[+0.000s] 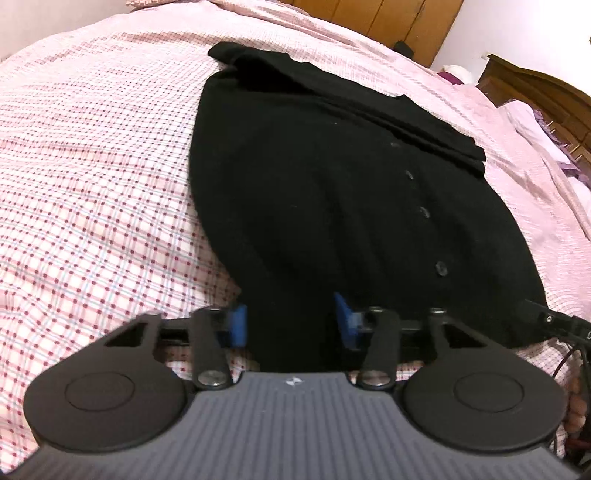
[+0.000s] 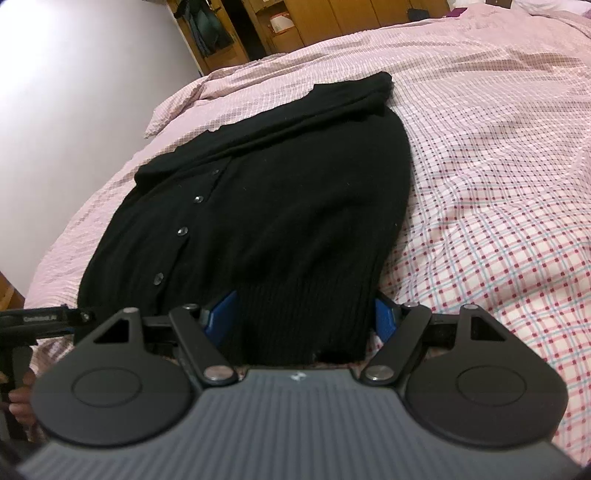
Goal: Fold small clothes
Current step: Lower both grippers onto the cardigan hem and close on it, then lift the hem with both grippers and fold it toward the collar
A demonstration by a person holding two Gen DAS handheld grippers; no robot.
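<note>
A black buttoned cardigan (image 1: 332, 184) (image 2: 277, 184) lies flat on the pink checked bedsheet (image 1: 92, 184) (image 2: 498, 221). Its sleeves are folded across the far end and its ribbed hem is nearest me. My left gripper (image 1: 291, 323) is down at the hem's left part, with black fabric filling the narrow gap between its blue pads (image 1: 238, 325); I see no firm pinch. My right gripper (image 2: 304, 317) straddles the hem's right corner, its blue pads (image 2: 384, 319) wide apart on either side of the rib. Each view catches the edge of the other gripper's body.
Wooden wardrobes (image 1: 388, 18) (image 2: 295, 22) stand past the far edge of the bed. A wooden headboard (image 1: 535, 85) and purple bedding are at the right in the left wrist view. A person's fingers (image 1: 576, 406) (image 2: 18, 402) show at the frame edges.
</note>
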